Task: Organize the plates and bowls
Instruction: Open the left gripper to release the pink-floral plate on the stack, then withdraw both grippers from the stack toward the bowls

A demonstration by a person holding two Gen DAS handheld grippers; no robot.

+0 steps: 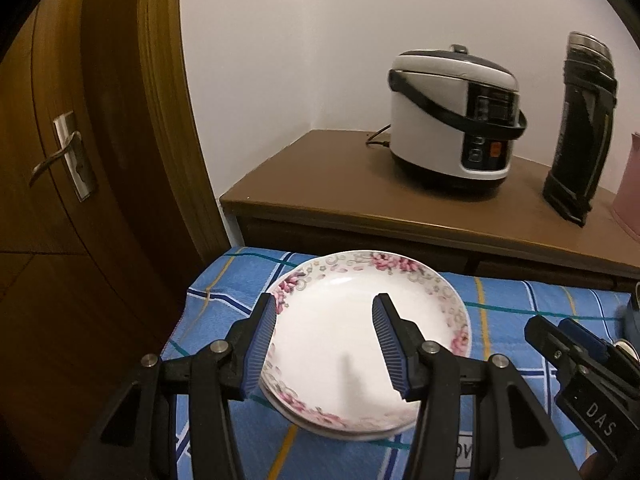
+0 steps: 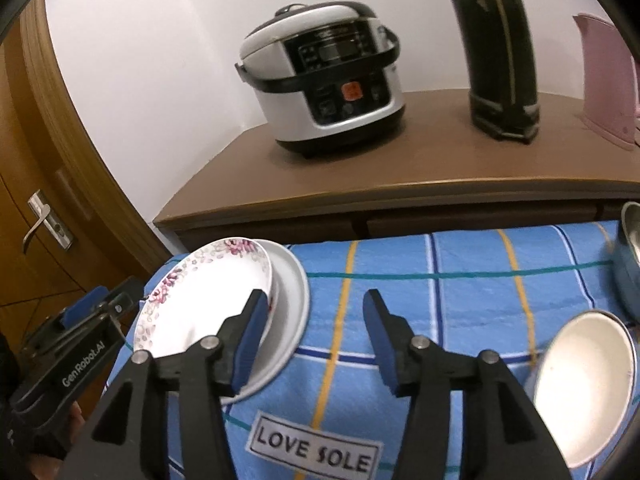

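A floral-rimmed plate [image 1: 340,328] lies stacked on a plain white plate [image 1: 344,434] on the blue checked cloth [image 1: 508,304]. My left gripper [image 1: 324,344] is open and empty, its fingers spread just above the floral plate. In the right wrist view the floral plate [image 2: 200,300] rests tilted on the plain white plate [image 2: 292,300] at the left. My right gripper [image 2: 312,340] is open and empty over the cloth [image 2: 460,280], its left finger beside the plates' right edge. A white bowl [image 2: 584,392] and a blue bowl [image 2: 628,260] sit at the right.
A brown cabinet [image 2: 360,168] behind the table holds a rice cooker [image 2: 324,80], a black flask [image 2: 500,52] and a pink kettle [image 2: 608,84]. A wooden door [image 1: 60,160] stands at the left. The left gripper's body [image 2: 76,352] shows at the left of the right wrist view.
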